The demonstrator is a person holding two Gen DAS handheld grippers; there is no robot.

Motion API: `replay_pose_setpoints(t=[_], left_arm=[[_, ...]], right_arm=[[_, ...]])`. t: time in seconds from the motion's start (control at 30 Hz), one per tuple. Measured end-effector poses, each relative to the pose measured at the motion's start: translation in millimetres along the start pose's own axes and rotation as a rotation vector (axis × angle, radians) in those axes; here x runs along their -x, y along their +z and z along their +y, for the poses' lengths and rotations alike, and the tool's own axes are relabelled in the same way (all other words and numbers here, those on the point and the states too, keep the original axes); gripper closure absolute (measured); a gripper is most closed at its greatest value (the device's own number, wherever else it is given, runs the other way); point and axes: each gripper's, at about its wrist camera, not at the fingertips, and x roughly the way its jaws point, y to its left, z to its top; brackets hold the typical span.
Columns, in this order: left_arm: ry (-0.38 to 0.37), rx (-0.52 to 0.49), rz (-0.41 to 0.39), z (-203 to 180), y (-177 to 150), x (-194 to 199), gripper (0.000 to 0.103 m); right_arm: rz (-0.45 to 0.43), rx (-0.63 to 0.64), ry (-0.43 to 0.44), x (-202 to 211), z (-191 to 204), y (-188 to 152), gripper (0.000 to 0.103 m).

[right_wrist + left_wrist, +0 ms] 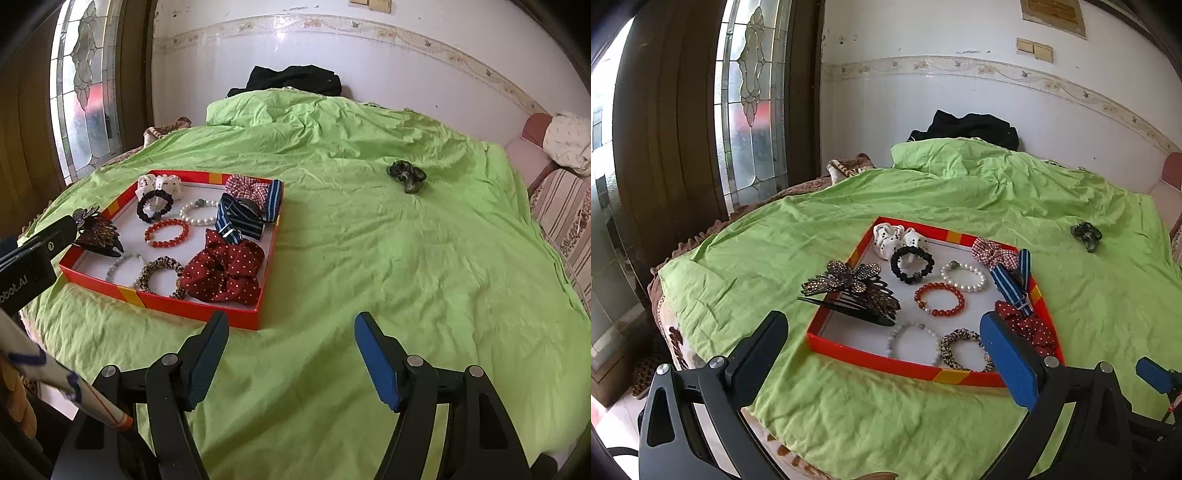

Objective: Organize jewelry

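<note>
One red tray (221,317) sits on the green bedspread (369,277), toward the bed's left edge, near the window side. Inside: five bracelets — black bead bracelet (155,206), pearl bracelet (199,213), red bead bracelet (167,233), grey bead bracelet (911,341), leopard bracelet (159,276). Four scrunchies or bows in the tray: white spotted scrunchie (159,184) at the far left corner, plaid scrunchie (246,190) at the far right corner, striped blue bow (240,218) along the right wall, red polka-dot scrunchie (225,273) at the near right corner. One rhinestone hair comb (849,290) lies across the tray's left wall, partly outside it. One dark scrunchie (406,176) lies alone on the bedspread, well apart from the tray, toward the bed's right edge.

Left gripper (882,354) hangs over the tray's near edge, fingers wide apart, nothing between. Right gripper (291,362) hovers over bare bedspread just right of the tray's near right corner, fingers apart, holding nothing. Wide bare bedspread between tray and dark scrunchie. One black garment (295,79) at the bed's far edge by the wall.
</note>
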Motion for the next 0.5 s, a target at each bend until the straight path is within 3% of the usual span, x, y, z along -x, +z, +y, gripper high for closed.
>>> replay_pose_setpoints(t=[0.5], left_arm=[[-0.023,-0.01,0.05,-1.9,-5.6,-14.2,0.0]], right_arm=[[0.027,-0.009,-0.008,-7.5,-0.5,-2.1,0.028]])
